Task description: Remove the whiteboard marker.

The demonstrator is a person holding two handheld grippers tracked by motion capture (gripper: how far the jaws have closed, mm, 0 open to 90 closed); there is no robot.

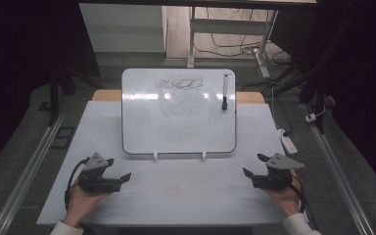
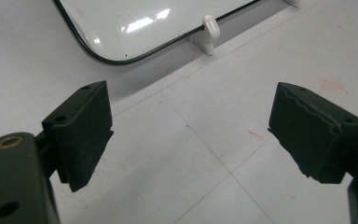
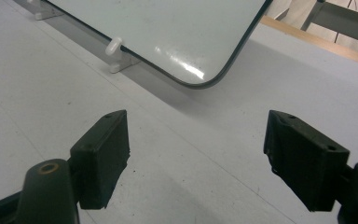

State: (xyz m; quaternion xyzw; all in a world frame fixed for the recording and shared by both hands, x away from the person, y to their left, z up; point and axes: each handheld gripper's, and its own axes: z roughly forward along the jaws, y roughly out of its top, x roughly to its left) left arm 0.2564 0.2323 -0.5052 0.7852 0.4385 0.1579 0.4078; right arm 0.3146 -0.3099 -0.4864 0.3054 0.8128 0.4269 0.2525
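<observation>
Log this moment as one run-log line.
left claw: open, empty | right claw: open, empty | white rounded-corner whiteboard: propped on clips, black scribble on top | black-capped marker: on board, untouched

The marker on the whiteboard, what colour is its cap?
The marker has a black cap at its lower end and a light body; the high view shows it best.

Right gripper (image 3: 196,158) hovering over the white table (image 3: 205,154), black jaws standing wide apart with nothing between, whiteboard (image 3: 168,32) leaning just beyond, its rounded corner nearest, white clip (image 3: 114,45) gripping its edge
</observation>
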